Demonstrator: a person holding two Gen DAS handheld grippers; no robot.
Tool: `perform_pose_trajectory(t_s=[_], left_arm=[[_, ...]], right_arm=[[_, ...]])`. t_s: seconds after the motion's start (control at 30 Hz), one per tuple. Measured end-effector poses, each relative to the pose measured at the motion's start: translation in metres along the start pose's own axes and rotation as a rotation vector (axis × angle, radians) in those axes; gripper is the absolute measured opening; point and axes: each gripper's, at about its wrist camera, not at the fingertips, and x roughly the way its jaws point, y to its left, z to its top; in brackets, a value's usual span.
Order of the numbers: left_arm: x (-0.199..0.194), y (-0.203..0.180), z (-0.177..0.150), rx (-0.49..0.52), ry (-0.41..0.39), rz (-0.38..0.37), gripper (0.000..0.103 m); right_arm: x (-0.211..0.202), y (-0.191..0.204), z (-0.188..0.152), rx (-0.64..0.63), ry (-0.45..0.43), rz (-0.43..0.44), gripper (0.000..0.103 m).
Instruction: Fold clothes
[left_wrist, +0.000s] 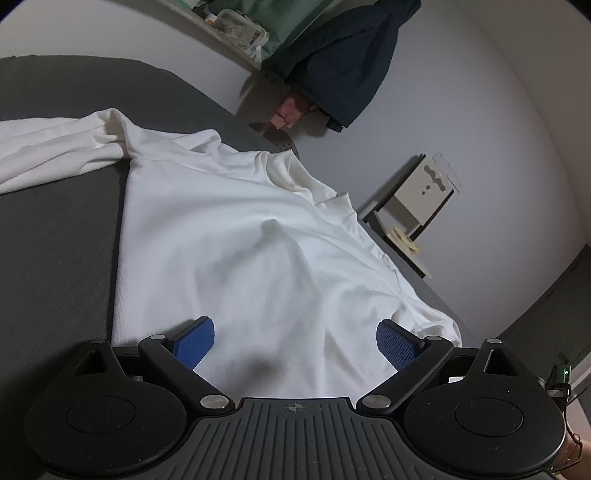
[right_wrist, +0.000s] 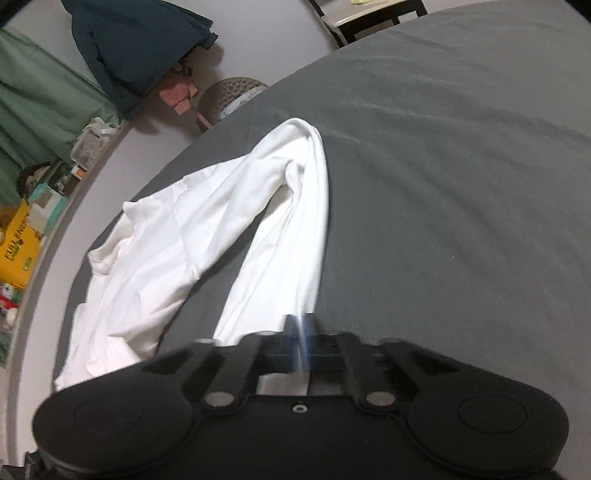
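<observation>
A white long-sleeved shirt (left_wrist: 236, 236) lies spread on a dark grey bed sheet (left_wrist: 55, 240). My left gripper (left_wrist: 295, 339) is open, its blue pads (left_wrist: 195, 341) wide apart just above the shirt's near hem, holding nothing. In the right wrist view the shirt (right_wrist: 173, 236) lies at left and one sleeve (right_wrist: 288, 236) runs up from it and back down to my right gripper (right_wrist: 300, 325). That gripper is shut on the sleeve's end and holds it off the grey sheet (right_wrist: 461, 184).
A dark jacket (left_wrist: 343, 62) and green fabric (left_wrist: 284, 26) hang by the wall beyond the bed. A small side table (left_wrist: 410, 218) stands at the bed's far right. In the right wrist view boxes and a yellow pack (right_wrist: 18, 243) lie on the floor at left.
</observation>
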Motion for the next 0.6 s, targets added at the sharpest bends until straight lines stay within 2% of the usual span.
perform_pose_trajectory(t_s=[0.17,0.33,0.43,0.5,0.6], left_arm=[[0.0,0.001,0.002,-0.017,0.003,0.002,0.096],[0.002,-0.001,0.001,0.013,0.002,0.003,0.095],[0.004,-0.003,0.0,0.052,0.002,0.007,0.096],[0.005,-0.005,0.0,0.072,0.001,0.009,0.096],[0.004,-0.006,-0.001,0.078,-0.001,0.01,0.096]], right_arm=[[-0.02,0.0,0.018,-0.084,-0.093,-0.162,0.002],[-0.024,-0.024,0.081,-0.145,-0.16,-0.403,0.002],[-0.002,-0.032,0.102,-0.202,-0.122,-0.507,0.002],[0.003,-0.04,0.105,-0.188,-0.107,-0.499,0.003],[-0.009,-0.052,0.101,-0.147,-0.129,-0.457,0.026]])
